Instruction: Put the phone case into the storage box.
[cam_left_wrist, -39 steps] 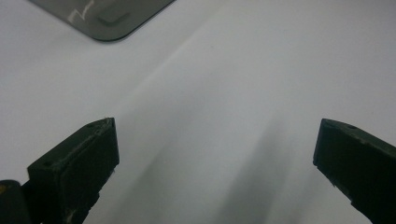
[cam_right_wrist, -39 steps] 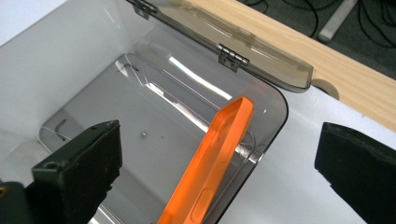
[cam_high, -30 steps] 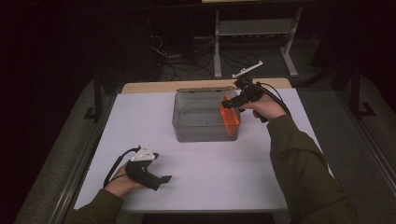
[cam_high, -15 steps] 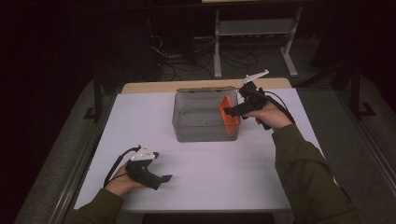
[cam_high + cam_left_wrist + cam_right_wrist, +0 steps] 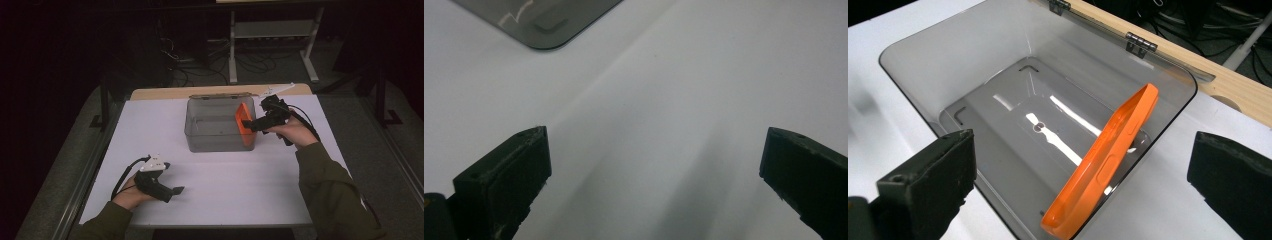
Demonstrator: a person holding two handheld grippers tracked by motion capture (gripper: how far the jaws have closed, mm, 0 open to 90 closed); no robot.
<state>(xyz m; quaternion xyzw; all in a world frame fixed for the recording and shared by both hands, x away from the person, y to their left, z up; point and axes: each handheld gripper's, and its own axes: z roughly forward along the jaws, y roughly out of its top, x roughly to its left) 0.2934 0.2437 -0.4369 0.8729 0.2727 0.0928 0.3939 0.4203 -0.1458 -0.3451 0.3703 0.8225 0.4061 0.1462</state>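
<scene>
The orange phone case (image 5: 1105, 165) looks light and thin, a moulded shell that is likely to flex a little if squeezed across its broad faces. Its surface looks smooth and matt, so it may slip from a loose hold. The safest place to take it is probably across the thickness at the upper end, which stands free above the rim; the lower end sits deep against the wall and would be awkward to reach.

The case is bright orange with rounded corners, and small raised button bumps show along its narrow edge. It stands on one end inside the clear grey bin (image 5: 913, 75), tilted, its upper end leaning on the bin's wall at the side nearest the right tool (image 5: 252, 125). In the right gripper view it lies straight ahead, between the two jaws and just beyond them.

The right tool is released, its jaws spread wide with nothing between them. The left tool (image 5: 176, 190) is released too, jaws wide apart over the bare white bench (image 5: 664, 100), well away from the bin, one corner of which shows ahead of it.
</scene>
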